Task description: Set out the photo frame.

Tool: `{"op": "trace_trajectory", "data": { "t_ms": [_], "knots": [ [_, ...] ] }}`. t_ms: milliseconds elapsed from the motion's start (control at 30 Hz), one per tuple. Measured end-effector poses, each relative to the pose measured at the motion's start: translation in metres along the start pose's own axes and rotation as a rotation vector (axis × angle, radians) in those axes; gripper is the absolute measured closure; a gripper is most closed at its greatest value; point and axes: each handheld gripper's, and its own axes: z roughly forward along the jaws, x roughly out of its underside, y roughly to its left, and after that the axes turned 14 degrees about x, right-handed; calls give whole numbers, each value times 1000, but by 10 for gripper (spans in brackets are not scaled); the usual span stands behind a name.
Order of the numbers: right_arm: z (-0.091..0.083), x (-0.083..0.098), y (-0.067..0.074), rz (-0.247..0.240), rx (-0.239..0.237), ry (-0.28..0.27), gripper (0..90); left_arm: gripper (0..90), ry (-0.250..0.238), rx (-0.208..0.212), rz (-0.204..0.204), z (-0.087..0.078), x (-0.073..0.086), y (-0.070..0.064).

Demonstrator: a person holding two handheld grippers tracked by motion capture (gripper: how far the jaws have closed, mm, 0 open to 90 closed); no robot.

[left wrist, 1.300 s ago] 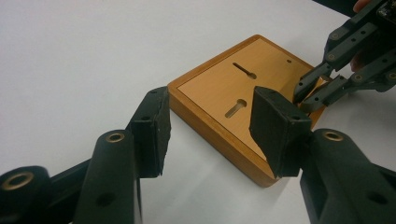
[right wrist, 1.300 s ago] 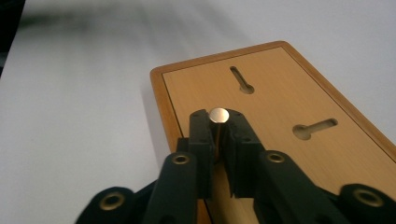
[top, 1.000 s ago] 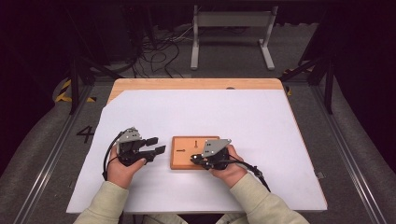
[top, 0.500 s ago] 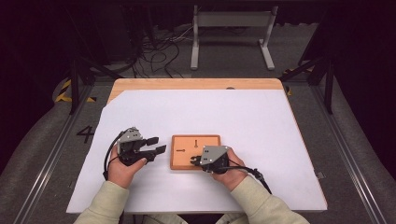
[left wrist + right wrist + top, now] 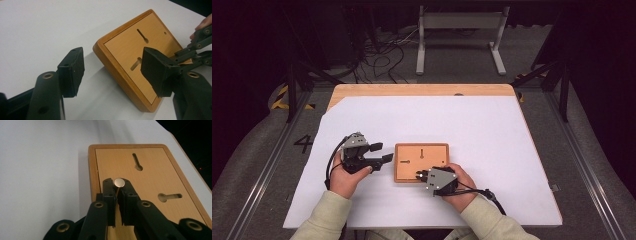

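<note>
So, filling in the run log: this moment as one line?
left gripper: open, jaws just widened, empty | right gripper: shut on small metal pin | wooden board: flat on table

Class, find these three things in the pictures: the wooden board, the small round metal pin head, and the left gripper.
wooden board (image 5: pixel 432 155), high view, bare top face.
pin head (image 5: pixel 119 182), right gripper view, middle of the round head.
left gripper (image 5: pixel 381 153), high view, midway between its fingertips.

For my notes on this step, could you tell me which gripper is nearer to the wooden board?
Right. The right gripper is over the wooden board at its near edge, shut on a small metal pin. The left gripper sits open just off the board's left edge.
</note>
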Motion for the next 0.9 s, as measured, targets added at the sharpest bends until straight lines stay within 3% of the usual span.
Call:
{"op": "trace_trajectory", "data": {
  "t_ms": [267, 400, 633, 900],
  "knots": [
    [-4, -1, 8, -69, 35, -12, 847, 303, 26, 47, -22, 15, -9, 2],
    [-5, 0, 10, -63, 42, -14, 848, 301, 41, 60, -43, 21, -12, 3],
    [-6, -1, 12, -62, 51, -13, 848, 255, 79, 100, -41, 37, -19, 7],
    [-6, -1, 12, -68, 52, -14, 848, 235, 80, 116, -64, 45, -21, 14]
  ]
}}
